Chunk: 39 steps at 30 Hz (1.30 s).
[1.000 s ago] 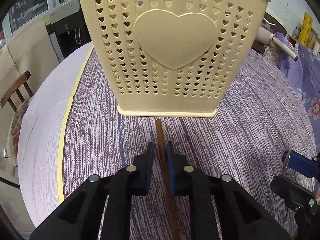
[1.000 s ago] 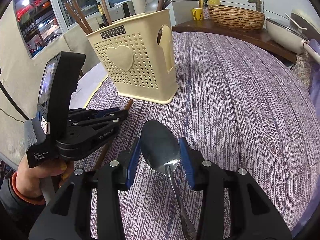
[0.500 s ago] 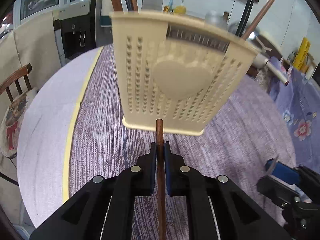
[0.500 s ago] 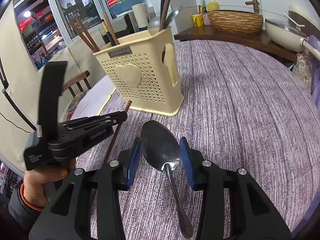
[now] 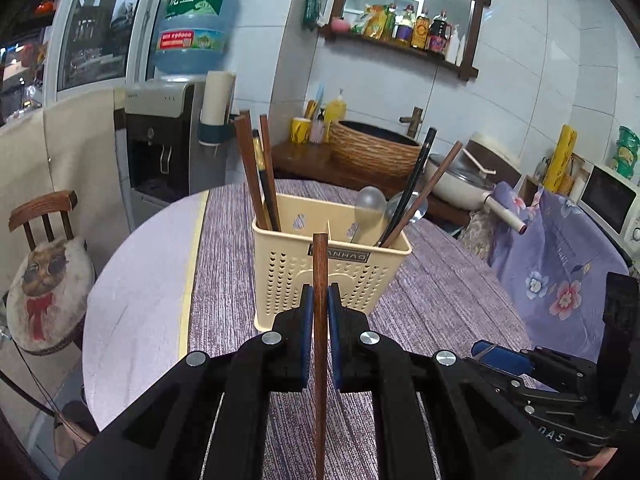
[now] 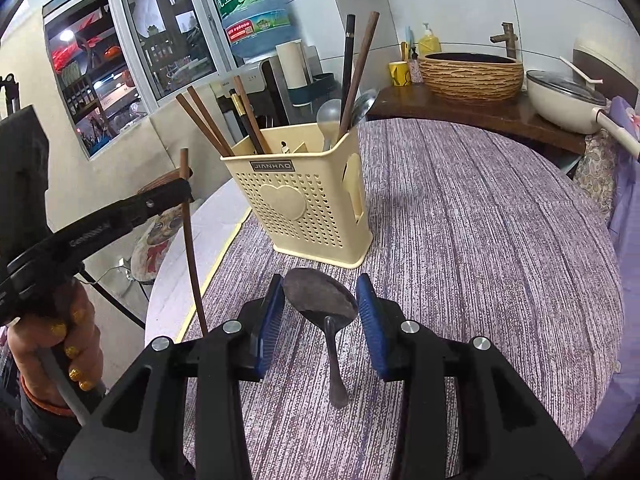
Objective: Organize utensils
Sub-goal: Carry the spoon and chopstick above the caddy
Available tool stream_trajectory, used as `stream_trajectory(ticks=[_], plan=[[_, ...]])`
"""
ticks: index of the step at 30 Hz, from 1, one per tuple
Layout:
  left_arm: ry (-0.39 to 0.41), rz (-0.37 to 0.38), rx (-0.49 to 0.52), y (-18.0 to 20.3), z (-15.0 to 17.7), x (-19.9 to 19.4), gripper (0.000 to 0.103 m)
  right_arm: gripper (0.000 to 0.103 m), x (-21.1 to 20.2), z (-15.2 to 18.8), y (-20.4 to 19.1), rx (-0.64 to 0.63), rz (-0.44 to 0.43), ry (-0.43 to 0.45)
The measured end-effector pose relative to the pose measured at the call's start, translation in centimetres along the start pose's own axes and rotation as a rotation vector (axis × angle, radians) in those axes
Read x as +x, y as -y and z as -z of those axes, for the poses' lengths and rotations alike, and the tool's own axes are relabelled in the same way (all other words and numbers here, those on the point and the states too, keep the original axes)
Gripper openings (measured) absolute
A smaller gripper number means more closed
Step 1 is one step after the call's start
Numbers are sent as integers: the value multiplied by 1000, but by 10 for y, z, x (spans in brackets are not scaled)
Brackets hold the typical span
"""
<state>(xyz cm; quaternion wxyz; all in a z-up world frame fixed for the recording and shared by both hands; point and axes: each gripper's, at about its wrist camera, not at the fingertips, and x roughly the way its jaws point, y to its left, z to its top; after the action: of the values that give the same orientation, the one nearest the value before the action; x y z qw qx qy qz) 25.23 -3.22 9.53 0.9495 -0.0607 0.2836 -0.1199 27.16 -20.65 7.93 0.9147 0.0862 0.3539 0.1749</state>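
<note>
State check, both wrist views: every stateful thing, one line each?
left gripper: shut on chopstick
chopstick: clamped near its top, roughly upright
right gripper: shut on spoon, jaws just closed further
spoon: gripped by its bowl, handle toward camera
utensil holder: upright on table, chopsticks and spoons inside

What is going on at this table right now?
A person holds a gripper in each hand. The left gripper is shut on a brown chopstick, held in the air beside the cream utensil holder. The right gripper holds a metal spoon by its bowl. Other chopsticks and spoons already stand in the holder.
</note>
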Motion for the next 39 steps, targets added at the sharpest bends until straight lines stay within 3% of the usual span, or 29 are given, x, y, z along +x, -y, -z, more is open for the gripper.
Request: stream_trajectory(ticks=[12, 22, 29, 34, 39], plan=[[43, -7, -17, -9, 0, -15, 8, 37, -7, -2, -8, 15, -8, 29], [84, 4, -15, -11, -15, -29, 8, 37, -13, -23, -25, -13, -35, 82], [152, 24, -39, -10, -56, -50, 8, 37, -28, -63, -44, -42, -46, 169], [277, 37, -64, -4, -111, -73, 8, 37, -49, -108, -55, -49, -36, 314], [377, 1, -81, 3, -151, -63, 8, 37, -48, -143, -55, -29, 10, 400]])
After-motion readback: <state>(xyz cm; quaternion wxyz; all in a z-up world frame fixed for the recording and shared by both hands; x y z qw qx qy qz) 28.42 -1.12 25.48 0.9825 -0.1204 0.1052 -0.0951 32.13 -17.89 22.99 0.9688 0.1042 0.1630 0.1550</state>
